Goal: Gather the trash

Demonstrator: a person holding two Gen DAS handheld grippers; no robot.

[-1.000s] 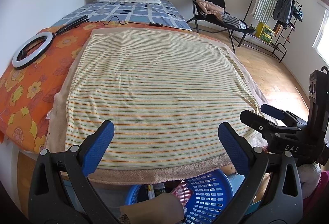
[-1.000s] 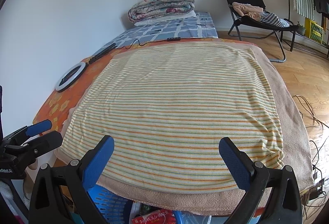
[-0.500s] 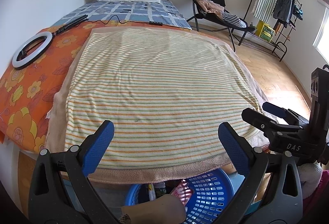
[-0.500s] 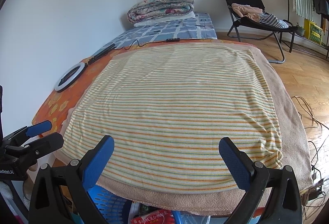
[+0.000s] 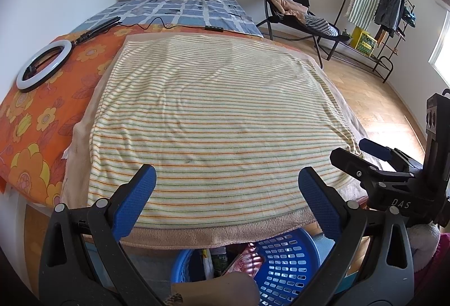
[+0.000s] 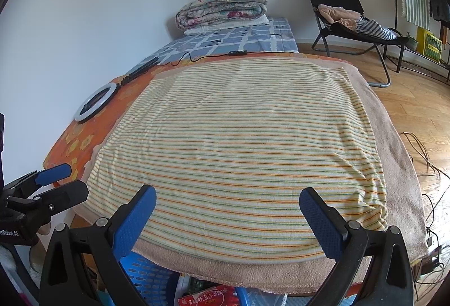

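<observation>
Both jaws stood wide apart and held nothing. Your left gripper [image 5: 225, 188] and your right gripper [image 6: 226, 210] hovered side by side over the near edge of the bed, each pointing along the striped blanket [image 5: 213, 114].

You could see no trash on the blanket — its surface was bare from the near hem to the far end. On the orange sheet [image 5: 36, 114] beside it lay only a ring light [image 5: 42, 65] with its cable, and that did not look like trash.

The trash itself sat below you, in the blue basket [image 5: 284, 263] that stood on the floor just under the bed's edge. Inside it you could make out a pink wrapper [image 5: 247, 258] and a small bottle [image 5: 218, 256]; the right wrist view showed also a red packet [image 6: 209, 299] there. A brown piece of paper or card [image 5: 216, 289] lay at the very bottom of the left view, partly hidden, so I cannot tell whether it was in the basket or beside it.

Judging from this, the collecting seemed nearly done or done: the bed was cleared, and the pieces were in the basket. What could remain was the brown piece, and perhaps something on the floor outside the views.
</observation>
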